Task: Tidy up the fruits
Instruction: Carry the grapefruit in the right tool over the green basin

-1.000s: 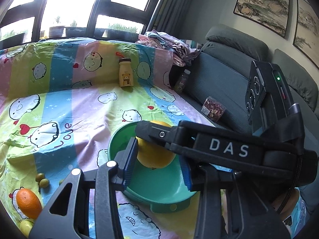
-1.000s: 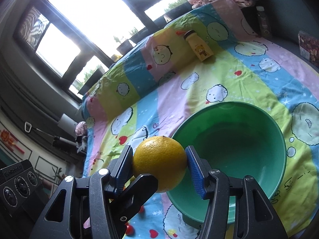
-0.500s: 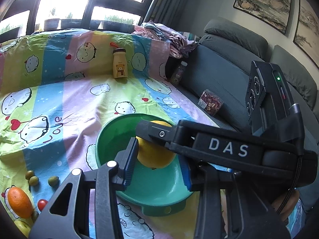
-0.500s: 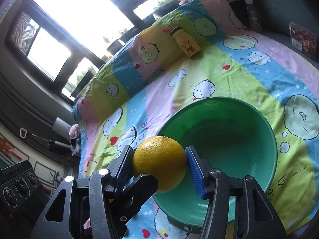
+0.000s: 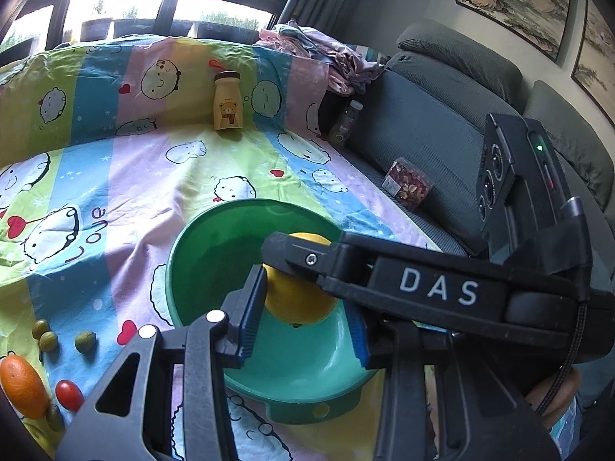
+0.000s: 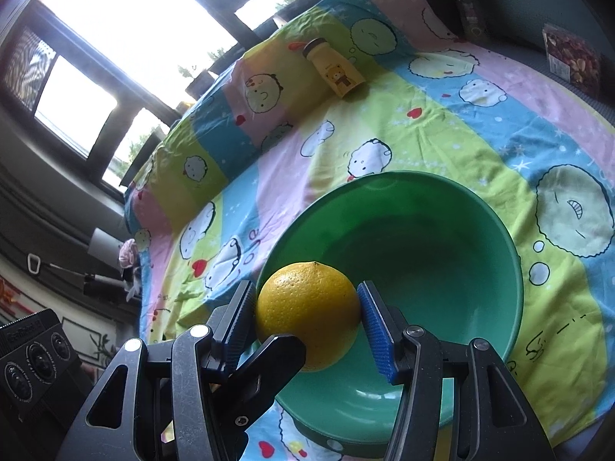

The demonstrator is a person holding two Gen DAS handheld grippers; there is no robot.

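A green bowl (image 5: 215,253) sits on the cartoon-print cloth; it also shows in the right wrist view (image 6: 442,246). My right gripper (image 6: 307,315) is shut on a large yellow citrus fruit (image 6: 307,307) and holds it over the bowl's near-left rim. In the left wrist view the same fruit (image 5: 296,303) shows between my left gripper's (image 5: 303,315) blue pads, with the right gripper's body (image 5: 423,288) crossing in front. My left gripper is open and holds nothing. An orange (image 5: 21,386), a cherry tomato (image 5: 68,395) and small green fruits (image 5: 84,342) lie at the lower left.
A yellow bear bottle (image 5: 227,101) stands at the far side of the cloth, also seen in the right wrist view (image 6: 336,71). A grey sofa (image 5: 442,123) on the right holds a dark bottle (image 5: 346,123), a snack pack (image 5: 409,186) and crumpled clothes (image 5: 326,57).
Both grippers have moved forward together, so the bowl sits closer and lower in both views. The fruit now hangs further over the bowl. The grip on it is unchanged.
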